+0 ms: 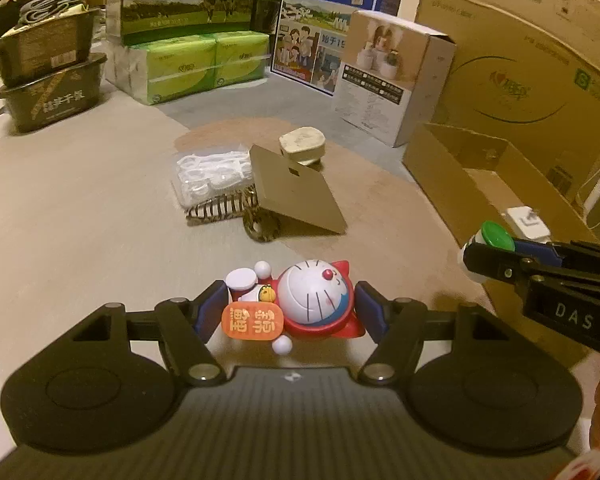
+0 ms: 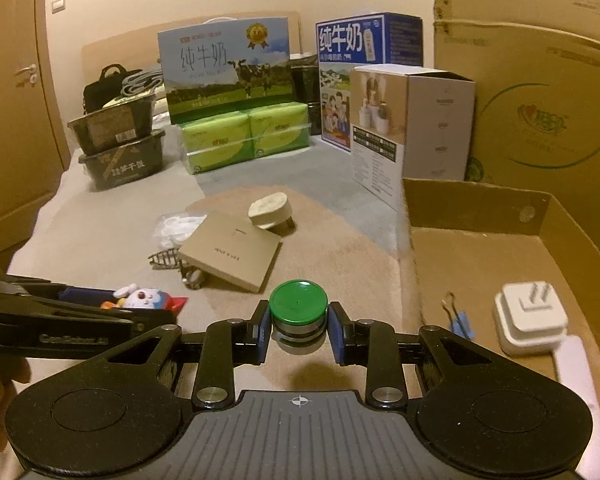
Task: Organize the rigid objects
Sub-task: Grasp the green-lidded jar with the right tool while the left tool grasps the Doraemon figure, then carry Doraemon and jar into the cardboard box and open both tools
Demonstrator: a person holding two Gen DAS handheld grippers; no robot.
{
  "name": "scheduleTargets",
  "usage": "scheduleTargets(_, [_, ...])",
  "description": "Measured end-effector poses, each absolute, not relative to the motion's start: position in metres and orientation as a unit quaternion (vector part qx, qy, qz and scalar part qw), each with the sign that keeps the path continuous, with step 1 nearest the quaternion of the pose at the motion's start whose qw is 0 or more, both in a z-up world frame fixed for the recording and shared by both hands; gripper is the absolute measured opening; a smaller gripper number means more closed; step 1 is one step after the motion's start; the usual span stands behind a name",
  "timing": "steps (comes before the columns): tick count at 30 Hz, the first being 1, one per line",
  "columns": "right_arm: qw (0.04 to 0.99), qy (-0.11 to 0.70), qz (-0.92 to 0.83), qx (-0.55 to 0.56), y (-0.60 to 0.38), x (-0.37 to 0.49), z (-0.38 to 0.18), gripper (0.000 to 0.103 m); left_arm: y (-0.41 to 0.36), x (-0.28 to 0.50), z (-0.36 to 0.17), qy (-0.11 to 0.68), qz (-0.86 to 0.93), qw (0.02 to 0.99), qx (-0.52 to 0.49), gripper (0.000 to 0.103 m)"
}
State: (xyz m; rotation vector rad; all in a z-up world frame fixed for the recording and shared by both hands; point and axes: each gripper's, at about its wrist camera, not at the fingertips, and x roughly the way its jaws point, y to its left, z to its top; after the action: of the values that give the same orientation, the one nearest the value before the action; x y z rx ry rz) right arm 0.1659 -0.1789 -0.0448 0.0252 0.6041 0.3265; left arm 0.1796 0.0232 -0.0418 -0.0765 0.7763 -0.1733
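Now your left gripper (image 1: 290, 312) pinches the hard, light, knobbly red-and-white plastic cat figurine (image 1: 312, 304) above the bed; keep gripping its round head. Your right gripper (image 2: 298, 330) clamps the slick green-capped little jar (image 2: 298, 312).

It looked like a bedroom at home: a bed (image 2: 112, 216) with a wooden headboard (image 2: 120, 46), a room door (image 2: 16, 92), milk cartons (image 2: 226, 76), tissue packs (image 2: 246, 136) and big cardboard boxes (image 2: 540, 92) stacked about
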Motion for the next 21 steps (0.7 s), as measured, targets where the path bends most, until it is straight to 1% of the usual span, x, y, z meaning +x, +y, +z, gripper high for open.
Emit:
scheduleTargets(11, [0.946,0.293,0.140,0.023,-0.208,0.113,-0.024,0.030,0.000,0.123,-0.010,0.367,-0.092,0.925,-0.039,0.066])
scheduleTargets(21, [0.950,0.285,0.125,0.027,-0.233,0.078,-0.009,0.030,-0.019,0.090,0.008,0.357,-0.105,0.927,-0.036,0.066])
